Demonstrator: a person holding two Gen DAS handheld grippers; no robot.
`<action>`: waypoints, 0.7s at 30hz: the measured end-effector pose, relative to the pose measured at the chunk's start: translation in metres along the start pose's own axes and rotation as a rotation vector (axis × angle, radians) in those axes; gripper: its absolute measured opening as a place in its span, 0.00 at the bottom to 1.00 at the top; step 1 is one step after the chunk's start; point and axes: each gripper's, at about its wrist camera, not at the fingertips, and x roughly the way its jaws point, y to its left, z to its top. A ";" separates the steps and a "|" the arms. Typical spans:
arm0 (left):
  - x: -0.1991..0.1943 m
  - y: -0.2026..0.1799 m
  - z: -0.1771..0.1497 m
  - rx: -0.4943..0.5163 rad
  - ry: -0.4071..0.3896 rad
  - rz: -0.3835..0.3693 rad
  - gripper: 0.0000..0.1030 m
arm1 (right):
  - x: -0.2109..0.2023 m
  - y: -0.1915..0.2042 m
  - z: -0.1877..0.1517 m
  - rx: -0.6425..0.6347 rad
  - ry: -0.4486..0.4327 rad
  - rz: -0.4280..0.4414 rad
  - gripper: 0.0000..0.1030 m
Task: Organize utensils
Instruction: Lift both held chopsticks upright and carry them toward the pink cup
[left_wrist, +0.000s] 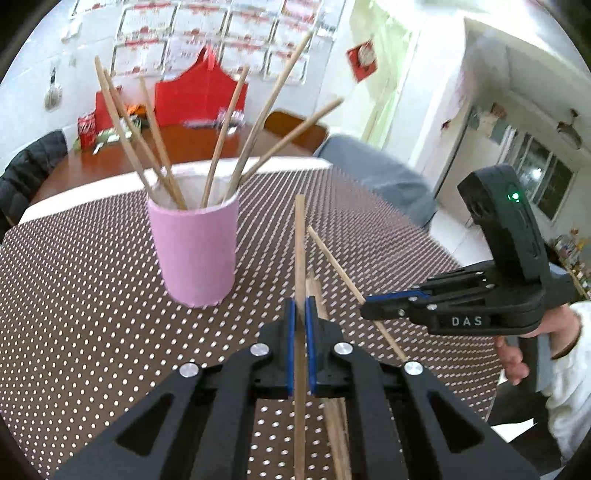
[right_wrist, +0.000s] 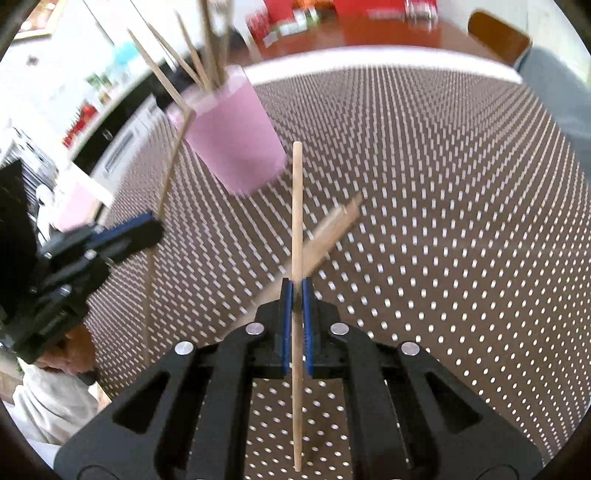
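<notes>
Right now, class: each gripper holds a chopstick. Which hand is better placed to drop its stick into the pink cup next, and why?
Probably the left. The left gripper faces the pink cup closely, its chopstick aimed beside it. The right gripper sits farther off to the side.

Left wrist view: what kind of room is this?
Probably a home dining area or a small canteen. A polka-dot tablecloth covers the work table, a pink cup holds chopsticks, and behind stand a wooden table with a red can and chairs.
</notes>
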 end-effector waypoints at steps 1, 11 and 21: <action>-0.005 -0.002 0.000 0.006 -0.032 -0.013 0.06 | -0.011 0.002 -0.002 -0.005 -0.052 -0.004 0.06; -0.055 -0.013 0.013 0.047 -0.375 -0.061 0.06 | -0.096 0.040 -0.020 -0.058 -0.570 0.084 0.06; -0.085 0.012 0.043 -0.022 -0.650 -0.042 0.06 | -0.118 0.084 0.007 -0.179 -0.840 0.112 0.06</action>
